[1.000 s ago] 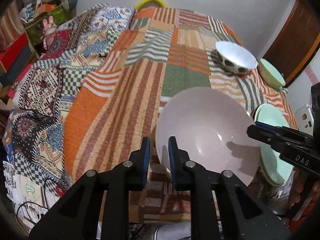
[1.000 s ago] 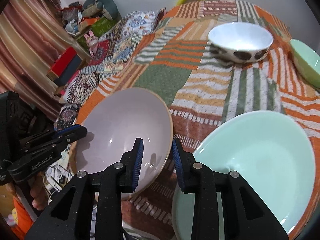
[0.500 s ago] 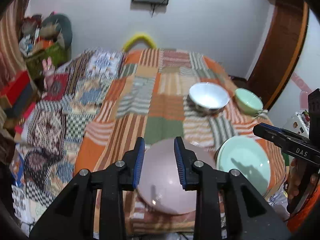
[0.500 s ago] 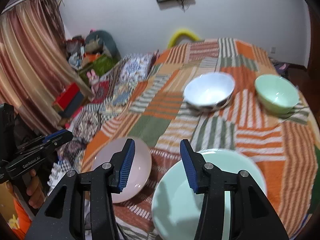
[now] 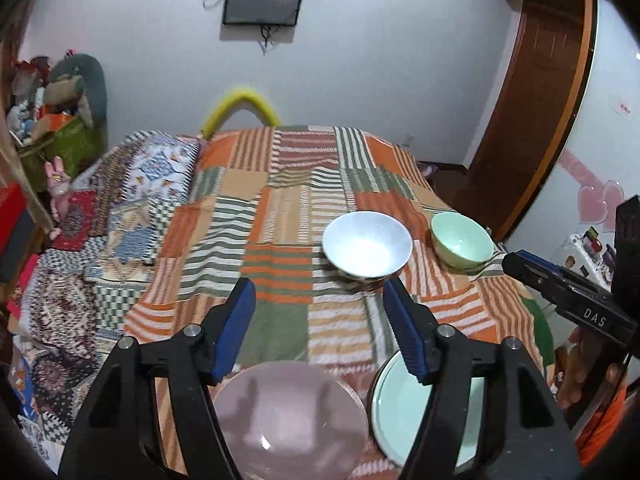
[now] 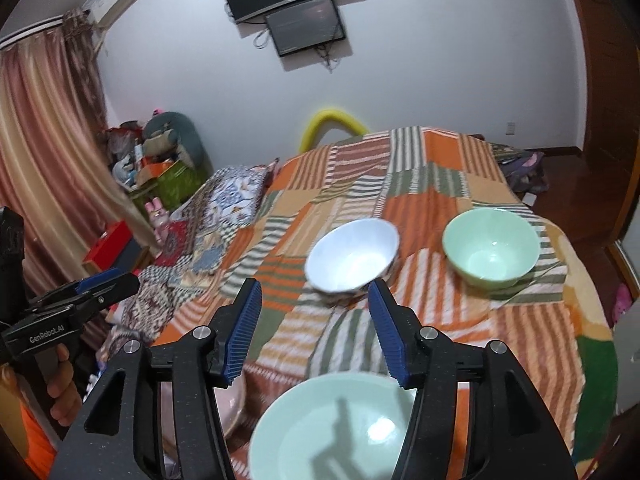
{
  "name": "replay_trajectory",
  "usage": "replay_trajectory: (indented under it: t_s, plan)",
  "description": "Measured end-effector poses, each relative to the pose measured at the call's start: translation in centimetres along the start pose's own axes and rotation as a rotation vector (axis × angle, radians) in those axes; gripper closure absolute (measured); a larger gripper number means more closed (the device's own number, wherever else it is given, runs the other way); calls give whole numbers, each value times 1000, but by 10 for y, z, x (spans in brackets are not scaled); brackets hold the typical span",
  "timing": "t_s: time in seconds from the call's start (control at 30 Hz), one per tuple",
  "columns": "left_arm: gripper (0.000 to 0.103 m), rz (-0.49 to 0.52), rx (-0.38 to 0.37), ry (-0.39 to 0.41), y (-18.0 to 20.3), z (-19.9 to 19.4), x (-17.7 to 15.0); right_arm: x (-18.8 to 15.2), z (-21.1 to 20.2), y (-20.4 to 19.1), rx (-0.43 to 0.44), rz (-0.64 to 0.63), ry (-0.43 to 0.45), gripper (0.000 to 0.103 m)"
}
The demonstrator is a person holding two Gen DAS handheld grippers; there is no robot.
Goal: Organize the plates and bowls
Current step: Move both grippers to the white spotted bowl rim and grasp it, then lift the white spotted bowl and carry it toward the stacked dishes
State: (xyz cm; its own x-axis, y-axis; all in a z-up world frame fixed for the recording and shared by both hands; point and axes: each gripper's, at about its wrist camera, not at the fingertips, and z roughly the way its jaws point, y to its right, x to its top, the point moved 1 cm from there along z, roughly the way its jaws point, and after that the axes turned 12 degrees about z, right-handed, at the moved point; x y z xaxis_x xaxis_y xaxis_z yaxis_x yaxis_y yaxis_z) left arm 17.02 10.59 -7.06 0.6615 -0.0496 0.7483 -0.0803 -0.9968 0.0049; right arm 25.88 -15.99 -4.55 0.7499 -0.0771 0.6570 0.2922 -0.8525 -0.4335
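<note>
On the bed's near edge sit pink plate and green plate; white bowl and green bowl further back. Left tongs and right tongs opening, nothing between them. Risk: soft quilt, so a nudged plate could slide off.

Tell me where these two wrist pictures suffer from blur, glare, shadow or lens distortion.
Left wrist view: fisheye bends the door frame; the pink plate is smeared and carries claw shadows. Right wrist view: the white bowl is motion-blurred, the curtain streaks, and the green plate shows a glare spot plus a claw shadow.
</note>
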Motion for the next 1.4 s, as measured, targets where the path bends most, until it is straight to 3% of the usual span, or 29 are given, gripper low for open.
replay_trajectory:
  t_s: [0.27,0.63,0.7,0.77,0.87,0.93,1.1,1.2,1.4]
  plan:
    - [37,15,-19,-121,3,89,33,30,39,27,-54,24,-30,51]
    - [37,2,-33,-300,-9,217,37,38,123,61,-86,88,-192,51]
    - [41,-9,-42,-328,-13,234,34,38,134,61,-93,77,-214,51]
    - [54,-15,-61,-360,-14,252,30,37,143,63,-104,70,-231,52]
    - [64,-9,-70,-381,-14,267,27,37,157,68,-102,83,-260,60]
    - [71,4,-70,-384,-12,275,25,36,166,73,-102,104,-285,72]
    - [78,19,-87,-376,-12,285,24,32,182,78,-121,110,-328,79]
    - [92,29,-120,-378,-8,290,26,29,186,76,-107,111,-341,83]
    - [92,13,-151,-362,-9,284,28,29,185,73,-138,69,-334,86]
